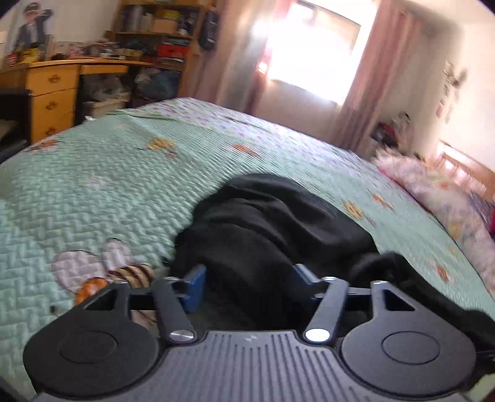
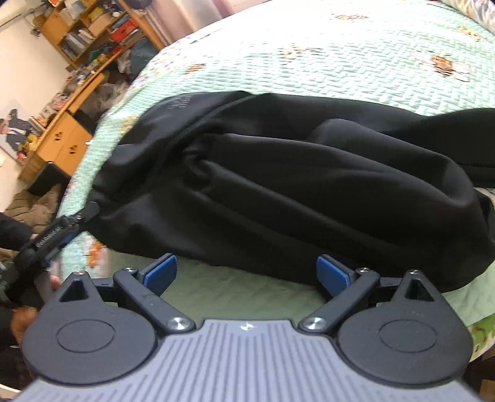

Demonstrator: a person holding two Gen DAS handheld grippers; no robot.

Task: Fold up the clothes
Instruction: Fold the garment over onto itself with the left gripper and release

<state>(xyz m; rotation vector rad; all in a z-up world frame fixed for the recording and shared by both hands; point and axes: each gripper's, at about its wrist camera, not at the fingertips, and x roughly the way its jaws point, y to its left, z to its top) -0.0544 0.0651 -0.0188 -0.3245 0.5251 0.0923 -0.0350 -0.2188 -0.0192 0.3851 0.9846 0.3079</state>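
Black cloth, the garment (image 2: 278, 173) lies rumpled in loose rolls on the green quilt (image 1: 92, 185), near the bed's edge. Both the left gripper (image 1: 247, 278) and the right gripper (image 2: 247, 275) hover at its near hem, tongs apart, gripping nothing. I'd pinch only a single layer at the corners.

A home bedroom is showing: a quilted green bedspread (image 1: 92, 185) is lying ahead of the gripper, a wooden desk (image 1: 52, 89) and cluttered shelves (image 1: 154, 27) standing beyond, curtains (image 1: 371, 77) hanging.

Right gripper (image 2: 246, 273) jaws apart, just short of rumpled black garment (image 2: 294, 185), green quilt (image 2: 340, 62)
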